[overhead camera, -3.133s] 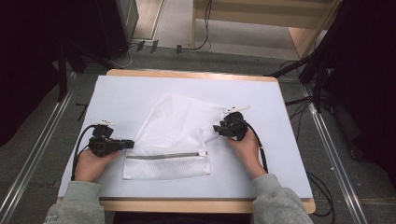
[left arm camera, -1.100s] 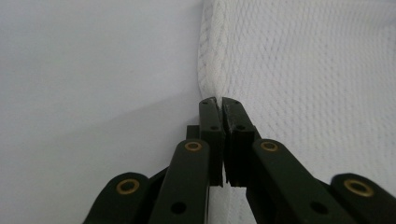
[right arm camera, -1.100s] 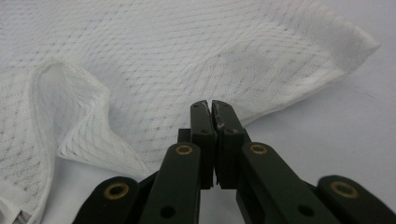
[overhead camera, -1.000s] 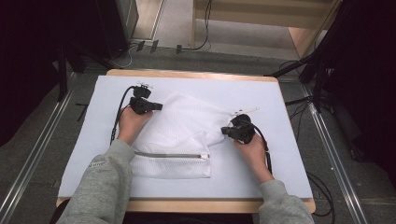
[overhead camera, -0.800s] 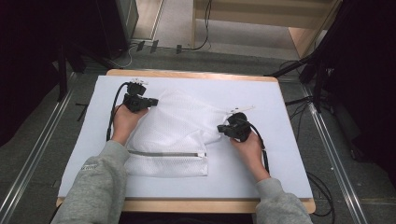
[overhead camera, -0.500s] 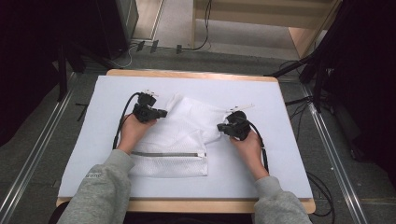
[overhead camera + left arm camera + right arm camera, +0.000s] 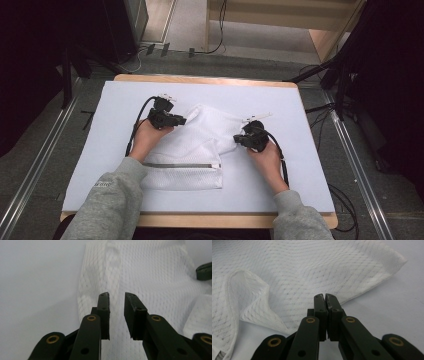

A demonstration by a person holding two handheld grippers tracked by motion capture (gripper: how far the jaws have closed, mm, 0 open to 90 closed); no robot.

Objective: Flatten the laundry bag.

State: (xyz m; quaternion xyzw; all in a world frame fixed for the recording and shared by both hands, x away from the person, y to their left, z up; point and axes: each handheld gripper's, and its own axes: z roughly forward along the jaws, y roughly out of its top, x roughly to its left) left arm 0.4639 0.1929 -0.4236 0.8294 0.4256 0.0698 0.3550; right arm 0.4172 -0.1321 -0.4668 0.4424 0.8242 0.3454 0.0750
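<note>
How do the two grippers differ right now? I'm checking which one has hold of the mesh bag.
The left gripper has its jaws apart, hovering over the mesh bag with nothing between them. The right gripper has its jaws closed together at the bag's edge; whether cloth is pinched, I cannot tell. Both are black and point at the bag.

From my seat I see a white sheet [image 7: 310, 165] covering a wooden table [image 7: 210, 79] at frame centre. Grey floor [image 7: 30, 165] with metal rails [image 7: 42, 160] flanks it, cables [image 7: 320, 107] trail at right, and light wooden furniture [image 7: 325, 37] stands upper right.
</note>
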